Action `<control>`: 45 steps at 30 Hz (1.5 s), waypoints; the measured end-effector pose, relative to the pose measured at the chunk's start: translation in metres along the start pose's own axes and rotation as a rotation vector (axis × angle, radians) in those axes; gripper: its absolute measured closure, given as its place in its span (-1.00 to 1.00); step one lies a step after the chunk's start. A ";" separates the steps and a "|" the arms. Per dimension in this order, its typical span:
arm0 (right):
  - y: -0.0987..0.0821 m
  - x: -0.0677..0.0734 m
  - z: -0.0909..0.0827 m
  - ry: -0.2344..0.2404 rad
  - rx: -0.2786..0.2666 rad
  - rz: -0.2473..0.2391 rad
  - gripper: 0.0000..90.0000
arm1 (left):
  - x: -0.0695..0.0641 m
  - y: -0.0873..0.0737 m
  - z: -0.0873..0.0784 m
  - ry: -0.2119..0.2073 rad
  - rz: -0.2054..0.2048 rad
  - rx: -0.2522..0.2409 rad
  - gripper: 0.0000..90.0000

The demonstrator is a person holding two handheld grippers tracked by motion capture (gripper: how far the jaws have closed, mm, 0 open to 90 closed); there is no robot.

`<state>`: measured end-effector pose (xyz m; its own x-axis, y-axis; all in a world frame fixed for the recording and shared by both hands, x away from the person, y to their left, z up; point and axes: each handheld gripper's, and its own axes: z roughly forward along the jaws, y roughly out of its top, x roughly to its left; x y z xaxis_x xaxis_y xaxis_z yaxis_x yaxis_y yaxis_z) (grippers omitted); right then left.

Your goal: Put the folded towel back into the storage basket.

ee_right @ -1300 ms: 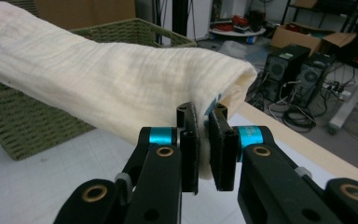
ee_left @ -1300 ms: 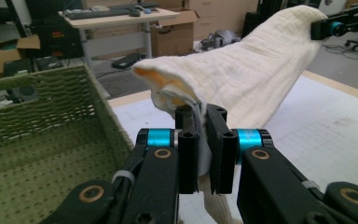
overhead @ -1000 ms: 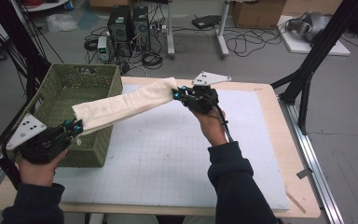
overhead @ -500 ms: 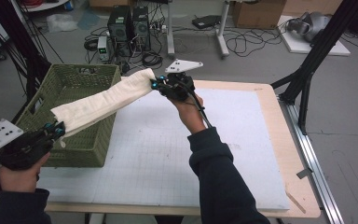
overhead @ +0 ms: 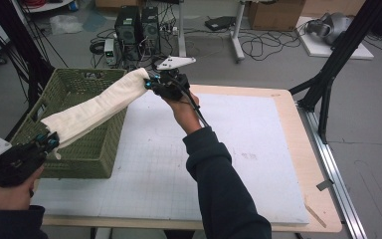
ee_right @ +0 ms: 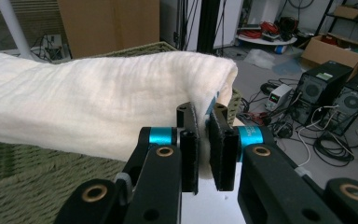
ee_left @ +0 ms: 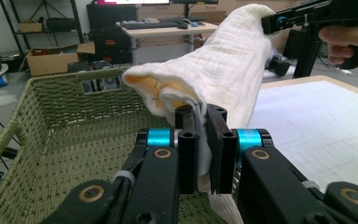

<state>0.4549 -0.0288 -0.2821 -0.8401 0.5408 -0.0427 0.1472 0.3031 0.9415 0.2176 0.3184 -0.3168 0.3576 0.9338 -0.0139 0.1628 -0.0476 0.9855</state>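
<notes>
A cream folded towel (overhead: pixel 97 107) hangs stretched in the air above the green woven basket (overhead: pixel 74 149). The left gripper (overhead: pixel 42 142) clamps the towel's end over the basket's near rim; the right gripper (overhead: pixel 151 83) clamps the other end over the basket's far corner, beside the white table mat (overhead: pixel 238 149).

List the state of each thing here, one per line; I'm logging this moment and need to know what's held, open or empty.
Cream towel: folded long, held in the air by both ends, stretched above the basket.
Left hand-held gripper: shut on one end of the towel.
Right hand-held gripper: shut on the other end of the towel.
Green woven basket: upright on the table's left side, nothing seen inside.
White table mat: lying flat, bare.
</notes>
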 end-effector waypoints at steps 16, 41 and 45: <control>0.024 0.012 0.055 0.017 0.014 -0.017 0.87 | 0.012 -0.009 -0.015 0.066 -0.006 -0.020 0.85; 0.043 0.030 0.118 0.024 0.034 -0.029 0.87 | 0.032 -0.013 -0.026 0.143 -0.014 -0.031 0.85; 0.042 0.033 0.125 0.022 0.036 -0.031 0.87 | 0.036 -0.014 -0.027 0.154 -0.016 -0.029 0.85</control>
<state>0.4986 0.0997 -0.2860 -0.8559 0.5133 -0.0634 0.1399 0.3478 0.9271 0.2037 0.3619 -0.3267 0.2091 0.9779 -0.0062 0.1398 -0.0236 0.9899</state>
